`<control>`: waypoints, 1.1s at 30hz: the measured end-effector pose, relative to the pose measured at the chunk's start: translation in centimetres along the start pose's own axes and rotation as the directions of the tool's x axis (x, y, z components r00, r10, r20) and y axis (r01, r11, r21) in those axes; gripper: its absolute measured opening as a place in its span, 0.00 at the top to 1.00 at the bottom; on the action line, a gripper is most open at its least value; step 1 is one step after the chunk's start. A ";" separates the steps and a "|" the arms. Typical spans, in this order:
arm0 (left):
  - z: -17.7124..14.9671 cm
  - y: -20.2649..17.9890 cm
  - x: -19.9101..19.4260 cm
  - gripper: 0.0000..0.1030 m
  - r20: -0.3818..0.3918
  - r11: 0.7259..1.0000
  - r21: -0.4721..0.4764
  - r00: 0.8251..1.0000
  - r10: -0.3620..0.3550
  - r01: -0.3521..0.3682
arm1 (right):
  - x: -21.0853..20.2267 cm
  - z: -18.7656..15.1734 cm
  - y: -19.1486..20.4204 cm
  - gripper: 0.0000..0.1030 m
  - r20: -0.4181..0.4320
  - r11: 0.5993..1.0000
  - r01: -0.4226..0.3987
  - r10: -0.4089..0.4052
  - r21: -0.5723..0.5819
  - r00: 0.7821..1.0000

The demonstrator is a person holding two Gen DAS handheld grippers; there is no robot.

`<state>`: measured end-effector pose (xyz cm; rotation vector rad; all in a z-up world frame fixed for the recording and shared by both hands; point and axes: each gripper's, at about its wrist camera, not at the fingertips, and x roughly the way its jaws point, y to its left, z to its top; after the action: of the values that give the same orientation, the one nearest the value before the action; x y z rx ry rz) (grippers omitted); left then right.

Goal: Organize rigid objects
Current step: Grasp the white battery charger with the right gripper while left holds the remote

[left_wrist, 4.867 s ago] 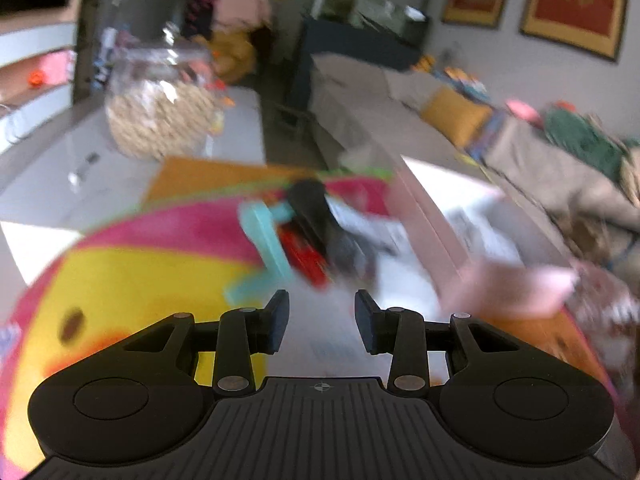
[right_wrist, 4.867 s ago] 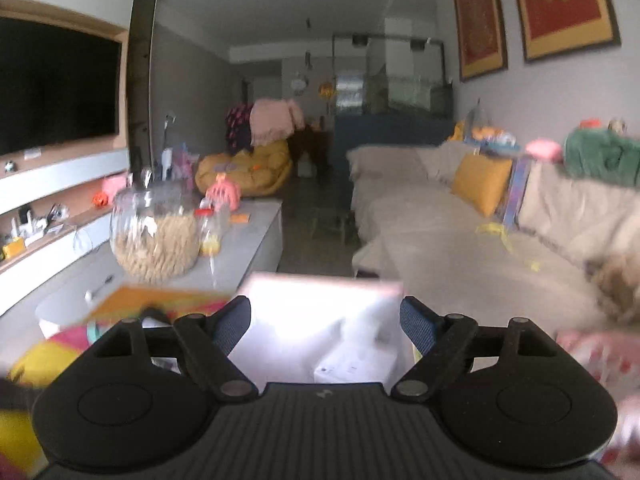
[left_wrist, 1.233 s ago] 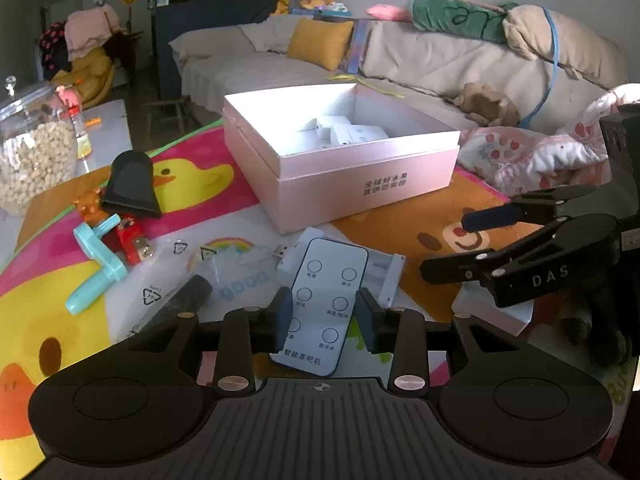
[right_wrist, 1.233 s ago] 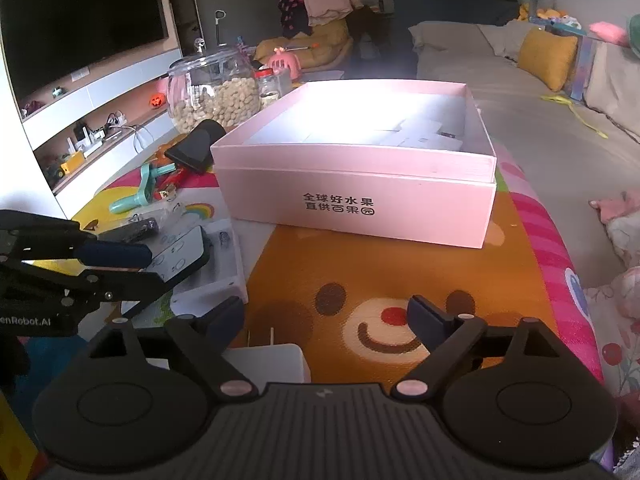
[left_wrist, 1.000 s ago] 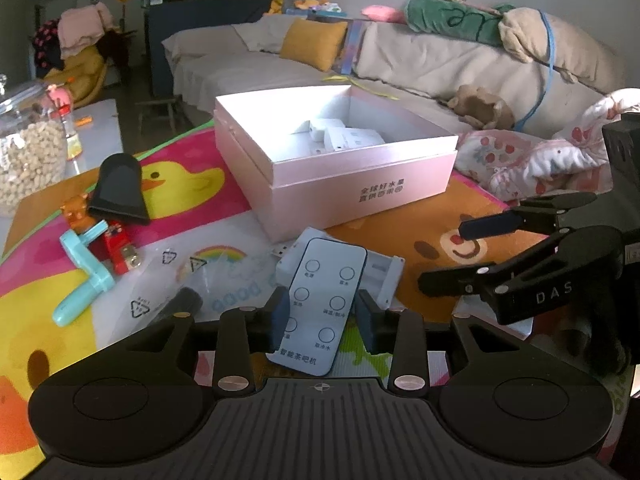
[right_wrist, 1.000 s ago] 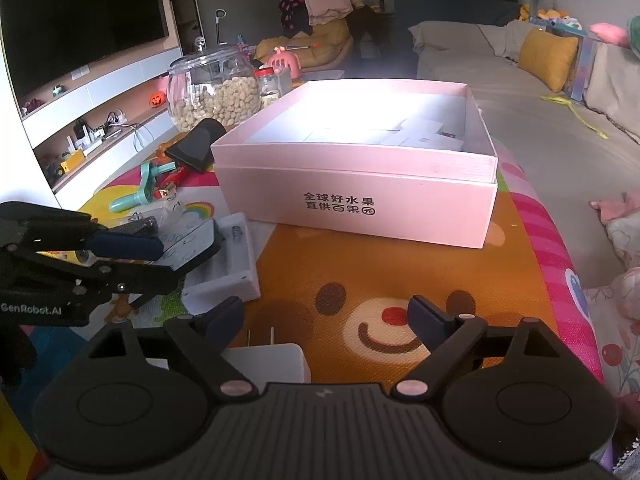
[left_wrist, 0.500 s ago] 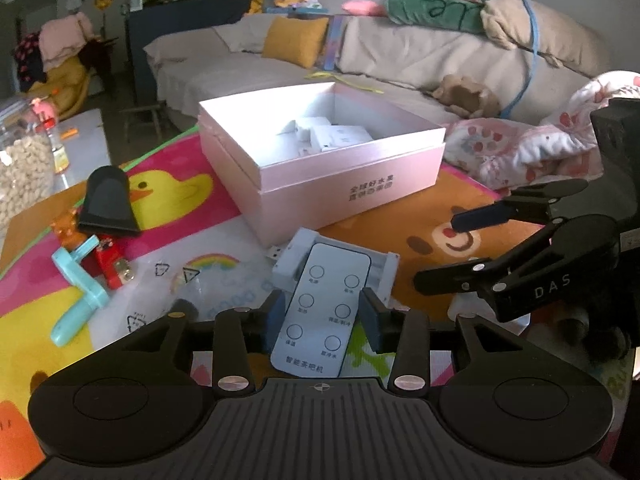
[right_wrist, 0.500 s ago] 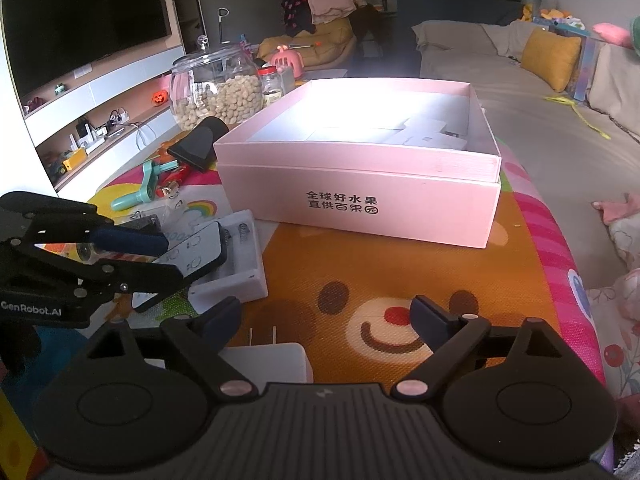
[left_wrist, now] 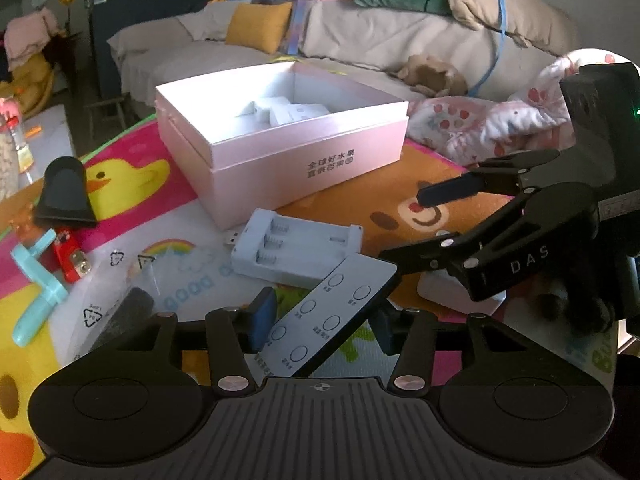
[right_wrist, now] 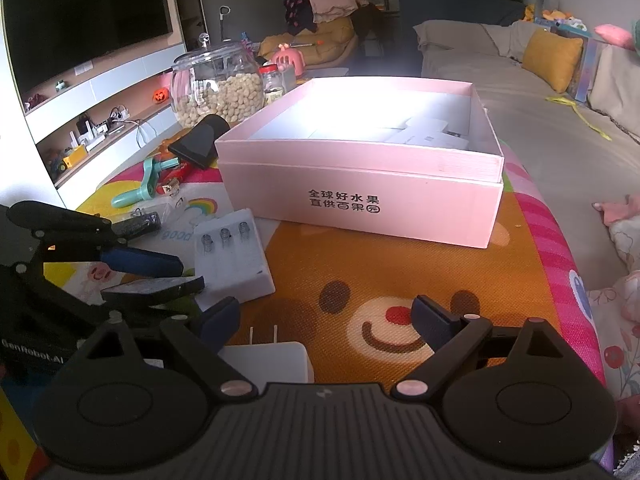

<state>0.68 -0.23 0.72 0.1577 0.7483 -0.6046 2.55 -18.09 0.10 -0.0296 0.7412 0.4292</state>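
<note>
Open mat in front of the pink box is lying bare, giving clear passage. The box's top is standing open. The battery charger is blocking the near left approach, with the white remote sitting tilted across it between the left gripper fingers, whose jaws are opening. A white plug adapter is crowding the right gripper.

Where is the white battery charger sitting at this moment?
In the left wrist view the white battery charger lies on the play mat, just in front of the pink box and just beyond the remote control, which lies between the opening left hand-held gripper jaws.
</note>
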 end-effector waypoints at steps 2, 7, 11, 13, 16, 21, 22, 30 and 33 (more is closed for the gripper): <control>-0.2 -0.2 -0.1 0.48 -0.003 1.000 0.025 1.000 0.008 -0.008 | 0.1 0.1 0.1 0.05 -0.009 1.000 -0.004 0.004 -0.013 1.000; -1.4 -0.9 -1.7 0.69 -0.017 0.995 0.087 0.999 0.040 -0.038 | 1.0 0.2 1.4 0.00 -0.064 0.993 0.023 -0.031 -0.119 0.997; -2.7 0.1 -3.4 0.76 -0.020 0.986 0.015 0.986 0.166 -0.166 | 0.9 0.3 1.6 0.00 -0.072 0.991 0.031 -0.040 -0.127 0.997; -3.3 0.7 -4.1 0.76 -0.014 0.978 -0.043 0.979 0.202 -0.202 | 0.8 0.5 1.7 0.02 -0.080 0.993 0.025 -0.035 -0.112 0.996; -3.9 0.8 -4.7 0.74 -0.002 0.981 -0.087 0.985 0.171 -0.171 | 0.4 1.5 2.6 0.15 -0.090 0.992 -0.060 0.050 -0.111 0.995; -4.0 -0.2 -4.7 0.58 -0.002 0.988 -0.075 0.991 0.133 -0.133 | 2.0 3.6 5.2 0.15 -0.057 0.987 -0.042 0.034 -0.156 0.998; -4.0 -0.2 -4.7 0.58 -0.002 0.989 -0.079 0.992 0.128 -0.128 | 3.1 4.0 5.6 0.22 -0.079 0.986 -0.047 0.034 -0.159 0.996; -3.1 0.1 -3.8 0.57 -0.010 0.988 -0.129 0.996 0.086 -0.087 | 1.3 3.8 6.3 0.54 -0.055 0.983 -0.012 0.002 -0.181 0.999; -2.4 0.1 -3.1 0.57 -0.022 0.987 -0.141 0.997 0.069 -0.072 | -1.3 3.5 4.9 0.54 -0.006 0.991 0.001 -0.002 -0.137 1.000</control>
<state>-2.43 2.08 1.10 0.0584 0.7966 -0.4819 2.04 -13.45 4.20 -0.1606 0.7171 0.4781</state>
